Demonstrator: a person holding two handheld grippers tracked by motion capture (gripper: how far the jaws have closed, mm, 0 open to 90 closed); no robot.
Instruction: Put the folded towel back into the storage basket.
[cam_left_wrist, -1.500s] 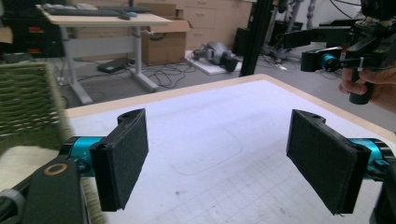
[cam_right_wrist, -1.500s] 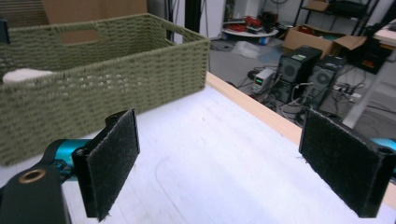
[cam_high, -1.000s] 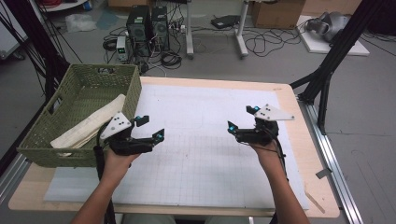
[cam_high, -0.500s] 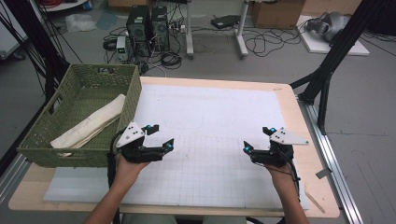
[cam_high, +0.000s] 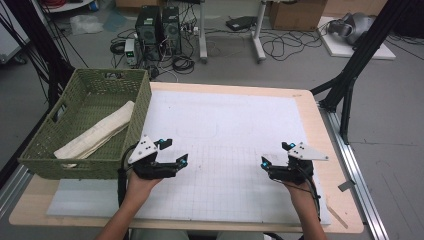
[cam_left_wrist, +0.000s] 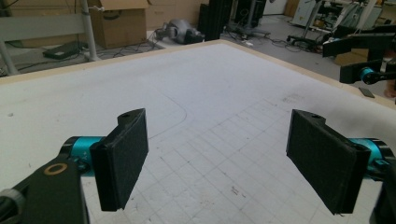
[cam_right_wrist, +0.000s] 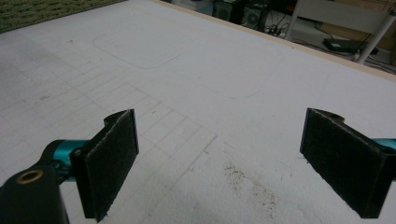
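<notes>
Hovering low over the white gridded mat (cam_high: 235, 145) on the desk (cam_high: 320, 125), both tongs gape wide with nothing between their pads. The left tongs (cam_high: 176, 152) sit just beside the green woven basket (cam_high: 75, 165) at the desk's left edge — a rolled cream cloth (cam_high: 97, 135) lies slantwise inside it, apart from either tool. The right tongs (cam_high: 274, 155) hang near the mat's right border, well apart from the left pair. In the left gripper view the mat (cam_left_wrist: 210, 93) lies bare between the pads (cam_left_wrist: 123, 156); in the right gripper view a brownish smudge (cam_right_wrist: 247, 184) marks the mat.
</notes>
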